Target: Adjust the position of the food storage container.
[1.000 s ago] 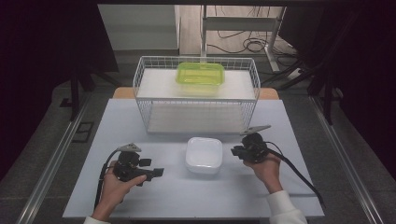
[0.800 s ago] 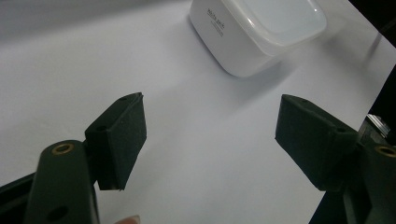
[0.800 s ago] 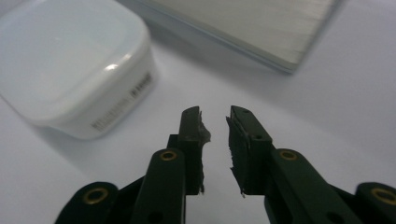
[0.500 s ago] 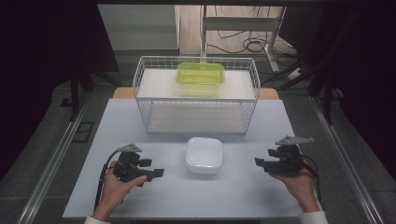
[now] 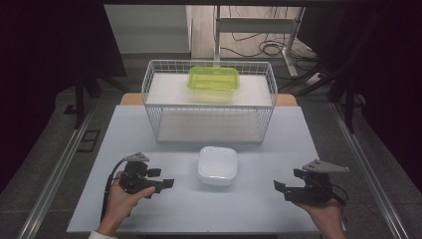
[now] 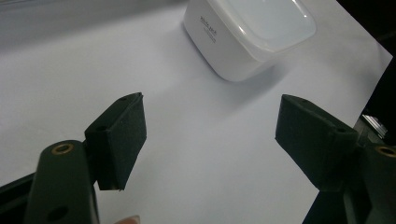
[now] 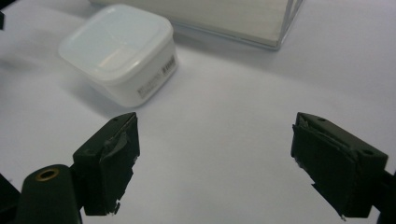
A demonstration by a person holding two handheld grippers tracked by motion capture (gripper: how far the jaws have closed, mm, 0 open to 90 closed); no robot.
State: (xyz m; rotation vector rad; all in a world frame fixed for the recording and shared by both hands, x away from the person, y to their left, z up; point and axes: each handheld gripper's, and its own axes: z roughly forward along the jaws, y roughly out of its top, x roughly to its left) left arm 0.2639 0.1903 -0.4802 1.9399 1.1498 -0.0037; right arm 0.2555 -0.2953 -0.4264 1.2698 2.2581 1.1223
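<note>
A white square lidded container [image 5: 217,165] [image 6: 250,35] [image 7: 119,53] sits on the white table [image 5: 259,149], just in front of the wire basket [image 5: 159,99]. Inside the basket at the back lies a green lidded container [image 5: 213,79]. My left gripper [image 5: 168,182] [image 6: 210,135] rests at the left of the white container, pointing toward it, open and empty. My right gripper [image 5: 278,186] [image 7: 215,158] is off to the right of the container, well clear of it; its jaws have just been opening and stand wide with nothing between them.
The basket stands at the middle back of the table, its near edge [image 7: 261,42] visible in the right gripper view. Dark floor and metal rails [image 5: 59,169] flank the table. Cables [image 5: 259,47] lie on the floor behind.
My right gripper has left the white container's right edge, swung out to the right and toward the front, and opened. The container stays put. The left gripper has not moved.
</note>
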